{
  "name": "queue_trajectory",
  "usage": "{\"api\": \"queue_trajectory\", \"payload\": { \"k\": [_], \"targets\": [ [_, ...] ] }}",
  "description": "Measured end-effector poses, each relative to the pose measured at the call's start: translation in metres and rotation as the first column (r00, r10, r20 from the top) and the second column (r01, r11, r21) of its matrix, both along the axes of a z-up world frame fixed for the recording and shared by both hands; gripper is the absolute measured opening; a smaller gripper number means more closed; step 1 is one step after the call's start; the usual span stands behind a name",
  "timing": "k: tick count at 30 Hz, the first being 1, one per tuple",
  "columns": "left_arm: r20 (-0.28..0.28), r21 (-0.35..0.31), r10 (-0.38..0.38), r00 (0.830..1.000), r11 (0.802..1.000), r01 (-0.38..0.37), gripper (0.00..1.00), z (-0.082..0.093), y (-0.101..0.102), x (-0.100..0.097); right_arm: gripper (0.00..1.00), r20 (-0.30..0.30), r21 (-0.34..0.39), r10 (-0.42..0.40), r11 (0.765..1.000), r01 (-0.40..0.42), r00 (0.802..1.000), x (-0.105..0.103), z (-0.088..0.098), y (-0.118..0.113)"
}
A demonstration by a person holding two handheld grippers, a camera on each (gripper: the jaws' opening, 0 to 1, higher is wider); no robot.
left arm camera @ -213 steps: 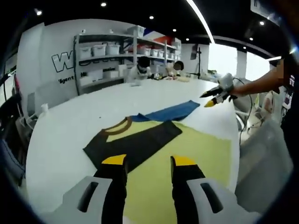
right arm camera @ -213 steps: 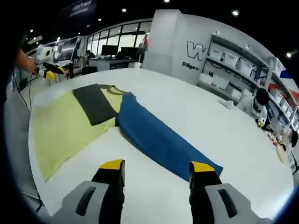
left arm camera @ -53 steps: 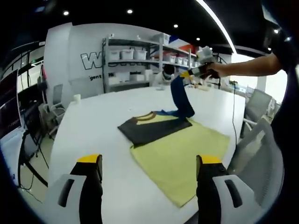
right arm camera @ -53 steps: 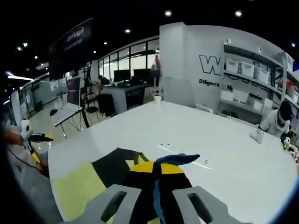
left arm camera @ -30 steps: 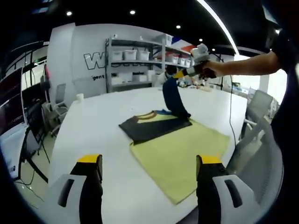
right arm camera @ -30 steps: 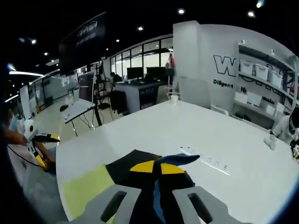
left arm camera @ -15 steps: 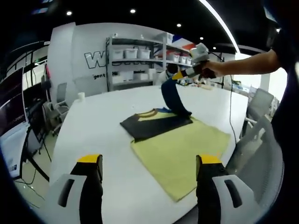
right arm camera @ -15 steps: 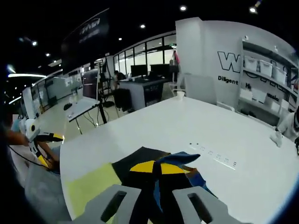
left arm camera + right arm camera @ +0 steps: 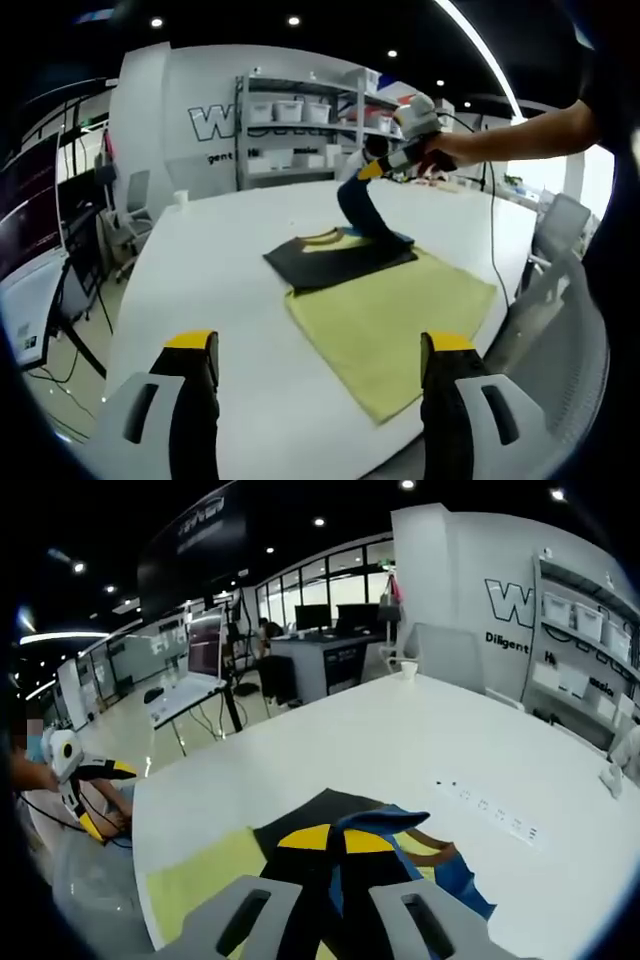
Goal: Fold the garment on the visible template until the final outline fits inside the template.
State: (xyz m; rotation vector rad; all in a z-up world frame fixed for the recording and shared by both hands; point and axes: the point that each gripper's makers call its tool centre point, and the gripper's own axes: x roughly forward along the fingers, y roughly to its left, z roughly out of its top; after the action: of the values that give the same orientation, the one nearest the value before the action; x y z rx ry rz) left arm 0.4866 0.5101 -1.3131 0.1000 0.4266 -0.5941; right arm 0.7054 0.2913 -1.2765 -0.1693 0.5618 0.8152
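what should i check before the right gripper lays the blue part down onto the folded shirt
1. Right gripper shut on the blue part of the garment: ok, fabric sits pinched between its jaws in the right gripper view.
2. Blue part lifted off the table: ok, it hangs from the gripper down to the folded part.
3. Black folded part lying on the yellow template: ok, though one corner overhangs the template's edge.
4. Left gripper out of the way: ok, open and holding nothing, back from the template.
5. Final outline fits inside the template: not ok yet, fold unfinished.
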Motion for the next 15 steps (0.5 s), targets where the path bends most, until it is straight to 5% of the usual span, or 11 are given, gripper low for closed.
{"api": "queue_trajectory", "payload": {
  "k": [15],
  "targets": [
    [-0.046, 0.011, -0.002, 0.999, 1.0, 0.003, 0.93, -0.017, 0.001, 0.0, 0.0, -0.067, -0.033, 0.043, 0.998, -0.046, 0.997, -0.007, -0.036, 0.03]
  ]
}}
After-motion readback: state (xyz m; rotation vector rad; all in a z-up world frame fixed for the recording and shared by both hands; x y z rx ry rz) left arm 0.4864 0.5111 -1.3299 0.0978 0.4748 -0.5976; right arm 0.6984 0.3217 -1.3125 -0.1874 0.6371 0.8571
